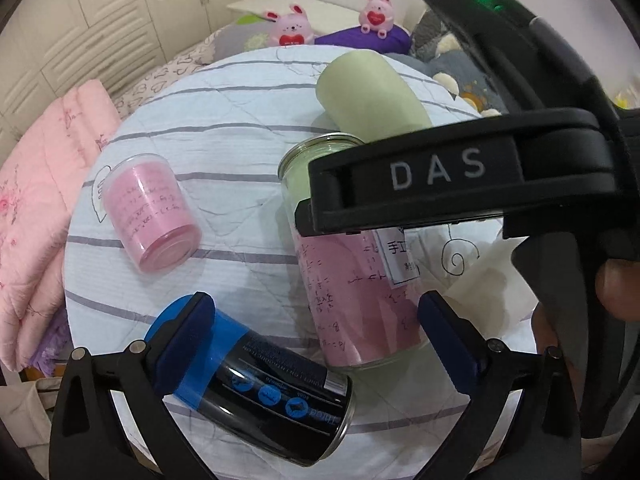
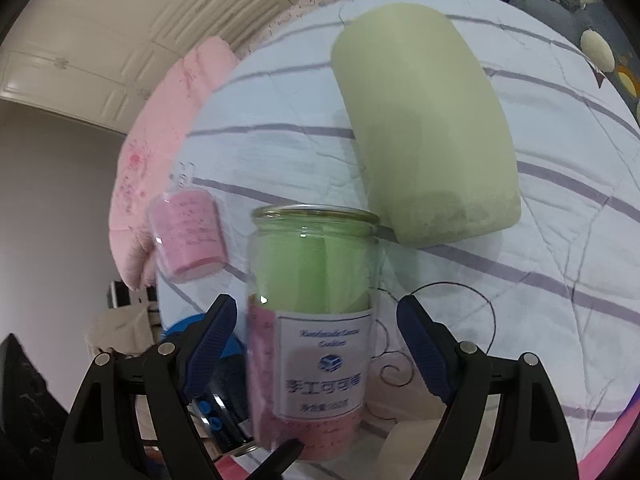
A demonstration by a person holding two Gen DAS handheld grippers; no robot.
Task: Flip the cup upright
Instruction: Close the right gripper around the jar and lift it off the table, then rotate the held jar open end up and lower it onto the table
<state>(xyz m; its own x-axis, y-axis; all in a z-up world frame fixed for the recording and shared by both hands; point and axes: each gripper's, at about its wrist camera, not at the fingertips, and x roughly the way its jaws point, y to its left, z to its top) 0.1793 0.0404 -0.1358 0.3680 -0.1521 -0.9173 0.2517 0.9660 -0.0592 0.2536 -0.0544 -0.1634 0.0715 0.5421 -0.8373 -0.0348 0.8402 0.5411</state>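
Note:
A tall clear glass jar (image 1: 352, 276) with pink and green paper inside and a white label stands upright on the striped quilt, mouth up; it also shows in the right wrist view (image 2: 312, 320). My right gripper (image 2: 316, 344) is open, its blue pads either side of the jar without touching. In the left wrist view the right gripper's black body (image 1: 440, 176) crosses in front of the jar. My left gripper (image 1: 316, 336) is open low over the quilt. A black and blue jar (image 1: 256, 384) lies on its side by its left pad (image 1: 188, 328).
A small pink cup (image 1: 150, 216) lies tipped on the quilt (image 1: 224, 120) at the left. A pale green cylinder cushion (image 2: 420, 128) lies behind the glass jar. A pink blanket (image 1: 36, 208) and plush toys (image 1: 290, 26) border the bed.

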